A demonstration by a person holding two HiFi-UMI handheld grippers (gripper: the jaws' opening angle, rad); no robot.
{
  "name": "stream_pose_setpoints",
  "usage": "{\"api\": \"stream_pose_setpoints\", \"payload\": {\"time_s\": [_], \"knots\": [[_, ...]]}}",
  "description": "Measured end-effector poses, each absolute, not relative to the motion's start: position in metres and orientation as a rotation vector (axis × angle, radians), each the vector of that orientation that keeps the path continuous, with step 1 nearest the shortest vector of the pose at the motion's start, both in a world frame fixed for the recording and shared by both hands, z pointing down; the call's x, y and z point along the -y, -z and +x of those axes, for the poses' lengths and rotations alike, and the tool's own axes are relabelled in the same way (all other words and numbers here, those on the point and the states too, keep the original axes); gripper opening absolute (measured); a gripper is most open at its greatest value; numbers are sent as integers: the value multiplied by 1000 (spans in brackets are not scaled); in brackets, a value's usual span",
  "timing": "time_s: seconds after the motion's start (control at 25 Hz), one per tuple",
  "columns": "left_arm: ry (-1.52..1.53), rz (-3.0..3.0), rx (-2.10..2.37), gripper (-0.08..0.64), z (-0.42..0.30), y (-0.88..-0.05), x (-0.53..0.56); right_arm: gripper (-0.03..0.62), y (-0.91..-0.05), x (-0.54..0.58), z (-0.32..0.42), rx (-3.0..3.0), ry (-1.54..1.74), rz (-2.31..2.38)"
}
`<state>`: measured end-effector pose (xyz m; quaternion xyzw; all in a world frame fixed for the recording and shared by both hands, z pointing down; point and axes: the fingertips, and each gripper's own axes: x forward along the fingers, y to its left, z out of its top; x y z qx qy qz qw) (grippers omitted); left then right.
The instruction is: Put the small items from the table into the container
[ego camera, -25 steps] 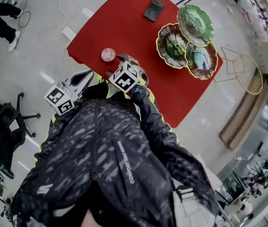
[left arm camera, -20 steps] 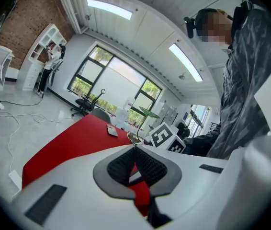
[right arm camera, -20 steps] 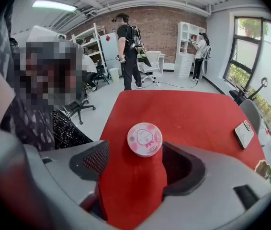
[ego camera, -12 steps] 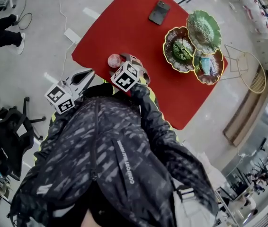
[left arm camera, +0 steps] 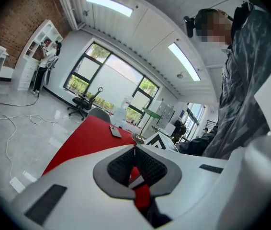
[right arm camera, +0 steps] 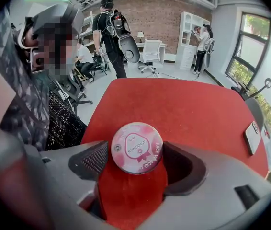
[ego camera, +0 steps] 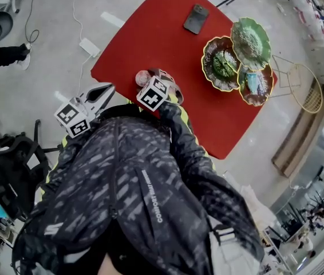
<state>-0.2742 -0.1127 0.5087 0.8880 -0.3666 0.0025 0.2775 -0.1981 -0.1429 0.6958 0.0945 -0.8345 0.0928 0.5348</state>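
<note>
A small round pink tin (ego camera: 143, 77) (right arm camera: 136, 147) lies on the red table (ego camera: 150, 33) near its front edge. My right gripper (ego camera: 154, 79) (right arm camera: 136, 151) points steeply down over it, jaws open wide, with the tin between the fingertips and a narrow gap at the left pad. The container is a cluster of three leaf-shaped dishes (ego camera: 221, 55) at the table's right side; a pale blue item (ego camera: 253, 82) lies in the nearest dish. My left gripper (ego camera: 109, 88) (left arm camera: 134, 150) hangs off the table's left front corner, shut and empty.
A dark phone (ego camera: 196, 18) (right arm camera: 253, 135) lies at the table's far side. A power strip (ego camera: 90, 46) and cables lie on the floor to the left, a black backpack (ego camera: 13, 171) further left. A gold wire chair (ego camera: 302, 87) stands beyond the dishes.
My right gripper has come left and down onto the pink tin, which now sits between its jaws. The left gripper has drifted a little along the table's corner.
</note>
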Motion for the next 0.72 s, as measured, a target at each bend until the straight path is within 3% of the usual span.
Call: {"api": "stream_pose_setpoints", "payload": {"time_s": [0.72], "knots": [[45,2425,945,12,-267,-499,121,336,-694,143,-194,1961,-294,259]]}}
